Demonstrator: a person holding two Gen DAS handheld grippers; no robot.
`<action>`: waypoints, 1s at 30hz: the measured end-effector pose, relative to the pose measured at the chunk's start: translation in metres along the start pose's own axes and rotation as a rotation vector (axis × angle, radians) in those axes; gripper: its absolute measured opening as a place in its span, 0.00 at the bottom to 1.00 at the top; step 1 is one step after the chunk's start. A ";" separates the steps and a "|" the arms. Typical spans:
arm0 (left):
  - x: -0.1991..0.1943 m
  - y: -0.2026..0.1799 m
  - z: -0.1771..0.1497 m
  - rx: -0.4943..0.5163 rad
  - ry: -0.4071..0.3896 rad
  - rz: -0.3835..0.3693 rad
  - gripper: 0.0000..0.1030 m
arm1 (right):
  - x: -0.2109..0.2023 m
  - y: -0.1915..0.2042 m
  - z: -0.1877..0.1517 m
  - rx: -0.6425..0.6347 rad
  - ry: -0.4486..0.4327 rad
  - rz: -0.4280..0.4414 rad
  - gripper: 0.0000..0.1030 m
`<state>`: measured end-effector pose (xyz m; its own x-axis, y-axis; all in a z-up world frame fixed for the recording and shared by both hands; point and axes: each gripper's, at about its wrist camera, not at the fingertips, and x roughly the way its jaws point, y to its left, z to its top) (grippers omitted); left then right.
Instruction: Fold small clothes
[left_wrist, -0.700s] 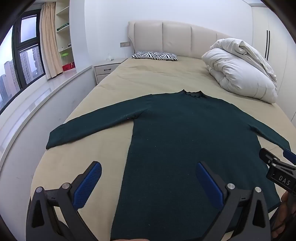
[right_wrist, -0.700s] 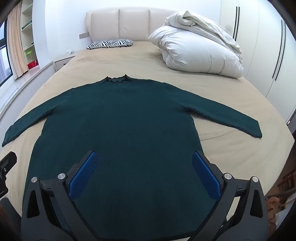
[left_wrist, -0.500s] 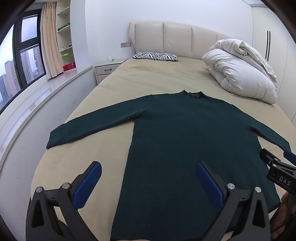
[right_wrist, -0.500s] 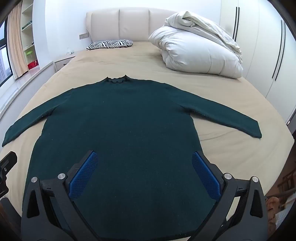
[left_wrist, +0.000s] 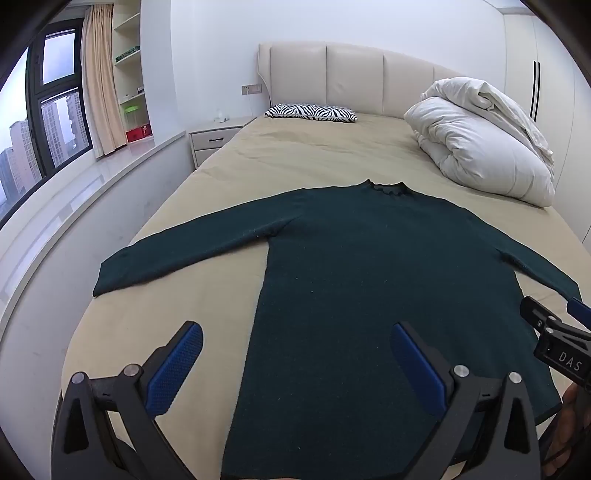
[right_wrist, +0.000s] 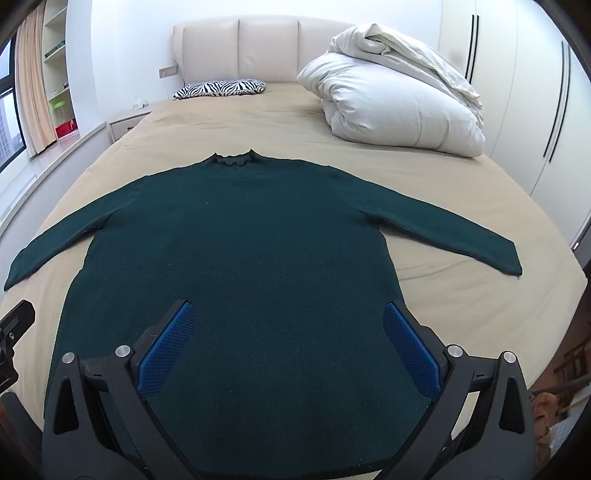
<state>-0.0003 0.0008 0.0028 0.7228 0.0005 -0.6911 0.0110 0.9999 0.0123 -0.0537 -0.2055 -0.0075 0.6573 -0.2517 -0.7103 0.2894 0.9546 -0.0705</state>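
A dark green sweater (right_wrist: 236, 266) is laid flat on the tan bed (right_wrist: 461, 291), sleeves spread toward 9 and 3 o'clock, collar at 12. "DAS" is read on the right gripper (left_wrist: 561, 354) in the left view. At 1 o'clock a white duvet (right_wrist: 391, 107) is piled; a zebra pillow (right_wrist: 221, 88) lies by the headboard (right_wrist: 240, 48). The left gripper (left_wrist: 295, 363) and the right one are held above the hem, jaws spread wide, nothing pinched.

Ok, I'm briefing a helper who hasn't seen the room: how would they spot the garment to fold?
On the tan-sheeted bed, nearer the foot, lies a dark green long-sleeved knit sweater, flat, sleeves spread. It is the only dark item there, unlike the white duvet and zebra pillow.
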 end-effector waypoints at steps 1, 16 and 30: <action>0.000 0.000 0.000 0.001 -0.001 0.001 1.00 | -0.001 0.000 0.000 0.001 -0.001 0.000 1.00; 0.000 0.001 -0.001 0.003 -0.008 0.009 1.00 | -0.002 -0.001 0.001 -0.002 0.000 0.001 1.00; -0.002 0.000 0.002 0.009 -0.011 0.015 1.00 | -0.003 0.000 0.000 -0.004 -0.002 -0.002 1.00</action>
<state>-0.0004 0.0009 0.0051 0.7307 0.0153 -0.6825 0.0061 0.9996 0.0289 -0.0554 -0.2045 -0.0054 0.6582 -0.2535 -0.7089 0.2879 0.9548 -0.0741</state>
